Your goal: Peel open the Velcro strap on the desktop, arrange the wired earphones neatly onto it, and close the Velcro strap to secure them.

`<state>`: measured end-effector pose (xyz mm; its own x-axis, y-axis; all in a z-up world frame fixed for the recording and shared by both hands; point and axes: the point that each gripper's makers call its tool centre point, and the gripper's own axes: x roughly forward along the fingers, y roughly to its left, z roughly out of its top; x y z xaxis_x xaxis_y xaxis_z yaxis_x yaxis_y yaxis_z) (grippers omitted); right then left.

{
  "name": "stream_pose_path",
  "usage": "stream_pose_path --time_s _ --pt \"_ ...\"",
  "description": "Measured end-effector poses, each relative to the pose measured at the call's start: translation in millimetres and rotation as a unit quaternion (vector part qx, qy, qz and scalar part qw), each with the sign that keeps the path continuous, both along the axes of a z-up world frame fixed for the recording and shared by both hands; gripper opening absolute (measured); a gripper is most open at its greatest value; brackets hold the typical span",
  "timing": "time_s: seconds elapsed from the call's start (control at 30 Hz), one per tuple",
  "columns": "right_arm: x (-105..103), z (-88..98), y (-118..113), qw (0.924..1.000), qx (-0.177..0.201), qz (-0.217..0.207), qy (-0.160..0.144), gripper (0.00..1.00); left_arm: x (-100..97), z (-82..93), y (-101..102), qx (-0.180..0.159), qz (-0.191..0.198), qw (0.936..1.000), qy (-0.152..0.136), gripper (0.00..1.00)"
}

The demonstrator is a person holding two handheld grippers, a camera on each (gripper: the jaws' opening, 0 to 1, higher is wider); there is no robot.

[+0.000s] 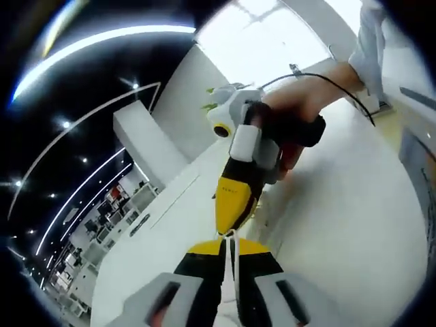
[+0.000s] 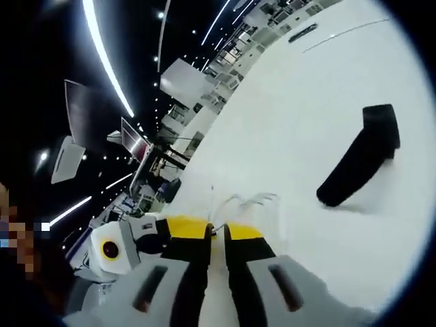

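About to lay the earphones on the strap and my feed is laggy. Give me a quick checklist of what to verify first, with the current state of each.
1. Left claw shut on the thin white earphone cable: ok.
2. Right claw shut on the same cable: ok.
3. Cable loops gathered at the right claw tips: ok; neatness cannot tell.
4. Black Velcro strap lying on the white desktop: ok.
5. Strap peeled open: cannot tell.
6. Earphones on the strap: not ok, they are apart from it.
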<state>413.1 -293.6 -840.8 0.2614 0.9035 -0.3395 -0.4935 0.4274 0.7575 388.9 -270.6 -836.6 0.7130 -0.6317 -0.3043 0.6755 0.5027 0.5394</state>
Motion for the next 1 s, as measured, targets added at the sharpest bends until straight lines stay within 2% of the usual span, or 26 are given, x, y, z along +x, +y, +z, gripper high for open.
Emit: stream_pose_path --time_s 0.2,0.37,0.5,0.7,0.87,1.0 --pt "-3.4 -8.1 1.4 0.9995 -0.029 -0.008 0.011 0.10 2.6 3.0 2.8 0.018 0.002 0.9996 -0.021 0.07" --pt "-10.1 -14.1 3.7 0.9988 -0.028 -0.009 0.039 0.10 0.8 5.7 4.6 0.017 -0.005 0.9995 -0.024 0.07" --pt "-12.9 -16.4 5.6 0.9985 -0.033 -0.010 0.043 0.10 3.8 8.5 10.4 0.021 0.001 0.9994 -0.028 0.07" --pt "-6.0 -15.4 9.1 0.9980 -0.031 -0.001 0.056 0.10 8.5 5.9 13.5 0.028 0.016 0.9991 -0.028 0.08" --pt "-5.4 -19.0 9.9 0.9977 -0.042 0.009 0.052 0.04 8.4 6.8 12.8 0.029 0.021 0.9990 -0.028 0.09" --pt "-4.7 -19.9 3.5 0.9978 -0.049 0.007 0.043 0.04 8.3 6.9 16.0 0.025 0.025 0.9991 -0.022 0.09"
